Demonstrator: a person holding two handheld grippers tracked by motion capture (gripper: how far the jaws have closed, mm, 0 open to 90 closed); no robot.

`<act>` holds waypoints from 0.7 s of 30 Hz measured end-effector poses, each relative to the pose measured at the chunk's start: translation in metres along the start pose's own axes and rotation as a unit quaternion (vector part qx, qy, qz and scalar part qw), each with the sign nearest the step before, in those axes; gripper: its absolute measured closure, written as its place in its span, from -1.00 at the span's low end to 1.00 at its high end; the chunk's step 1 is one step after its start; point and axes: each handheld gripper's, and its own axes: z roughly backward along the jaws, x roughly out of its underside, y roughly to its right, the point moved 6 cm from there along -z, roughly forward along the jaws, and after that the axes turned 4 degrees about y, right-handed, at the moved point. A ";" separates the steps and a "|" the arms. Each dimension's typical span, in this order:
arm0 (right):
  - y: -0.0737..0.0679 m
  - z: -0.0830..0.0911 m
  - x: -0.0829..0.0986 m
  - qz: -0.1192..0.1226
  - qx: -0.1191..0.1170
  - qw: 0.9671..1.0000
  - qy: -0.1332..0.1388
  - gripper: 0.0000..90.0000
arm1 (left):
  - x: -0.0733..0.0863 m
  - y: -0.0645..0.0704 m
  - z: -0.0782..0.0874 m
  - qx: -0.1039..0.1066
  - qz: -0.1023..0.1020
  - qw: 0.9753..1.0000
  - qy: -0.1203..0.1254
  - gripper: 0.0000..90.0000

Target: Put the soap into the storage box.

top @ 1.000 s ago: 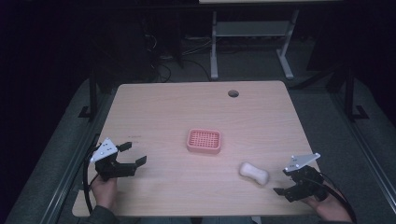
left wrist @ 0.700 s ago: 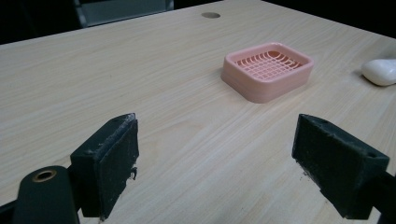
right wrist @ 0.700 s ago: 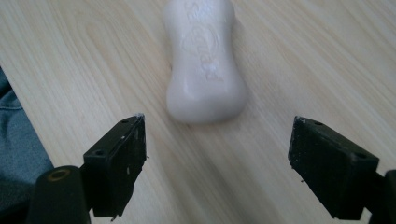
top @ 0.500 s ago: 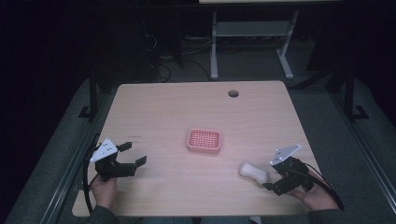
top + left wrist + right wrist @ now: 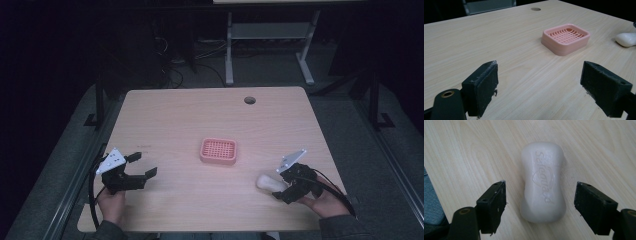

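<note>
A white bar of soap [image 5: 543,182] lies flat on the wooden table [image 5: 190,120], at front right in the high view, soap [image 5: 267,181]. My right gripper [image 5: 540,207] stands open just over it, one jaw on each side, neither touching. In the high view my right gripper [image 5: 281,187] sits right beside the soap's near end. A pink soap dish [image 5: 218,151] with a grid floor rests empty at the table's middle, dish [image 5: 565,38]. My left gripper [image 5: 142,167] is open at front left, jaws [image 5: 541,90] apart over bare wood.
A round cable hole [image 5: 249,100] is in the table's far edge area. A grey metal stand [image 5: 270,35] is on the floor beyond the table. The table's right edge and grey floor [image 5: 431,205] lie close to the right gripper.
My right gripper has moved left and forward to the soap, and its jaws now straddle the bar's near end. The left gripper, soap and dish have stayed put.
</note>
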 end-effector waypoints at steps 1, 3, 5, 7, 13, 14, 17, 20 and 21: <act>0.000 -0.001 -0.001 0.002 -0.002 1.000 -0.003 -0.41 | 0.000 0.000 0.000 0.000 0.002 1.000 0.001 -0.69; 0.000 -0.004 -0.004 0.007 -0.001 1.000 -0.008 -0.40 | 0.000 0.000 0.000 0.000 0.001 1.000 0.001 -0.69; 0.001 -0.008 -0.006 0.008 0.000 1.000 -0.013 -0.37 | 0.000 0.000 0.000 -0.001 0.001 1.000 0.002 -0.69; 0.001 -0.011 -0.006 0.010 -0.001 1.000 -0.024 -0.35 | 0.000 0.000 0.000 0.001 0.003 1.000 0.003 -0.69; 0.005 -0.019 -0.008 0.015 -0.004 0.999 -0.036 -0.28 | 0.000 0.000 0.000 0.000 0.005 1.000 0.005 -0.69; 0.005 -0.021 -0.008 0.012 -0.006 0.999 -0.040 -0.27 | 0.000 0.000 0.000 -0.001 0.005 1.000 0.006 -0.69; 0.006 -0.026 -0.007 0.015 -0.005 0.998 -0.053 -0.25 | 0.000 -0.001 0.000 -0.003 0.004 1.000 0.005 -0.69; 0.006 -0.031 -0.006 0.021 -0.007 0.998 -0.064 -0.19 | 0.000 -0.002 0.001 -0.003 0.004 1.000 0.004 -0.69; 0.006 -0.032 -0.006 0.022 -0.007 0.998 -0.065 -0.17 | 0.000 -0.002 0.001 -0.002 0.001 1.000 0.005 -0.69</act>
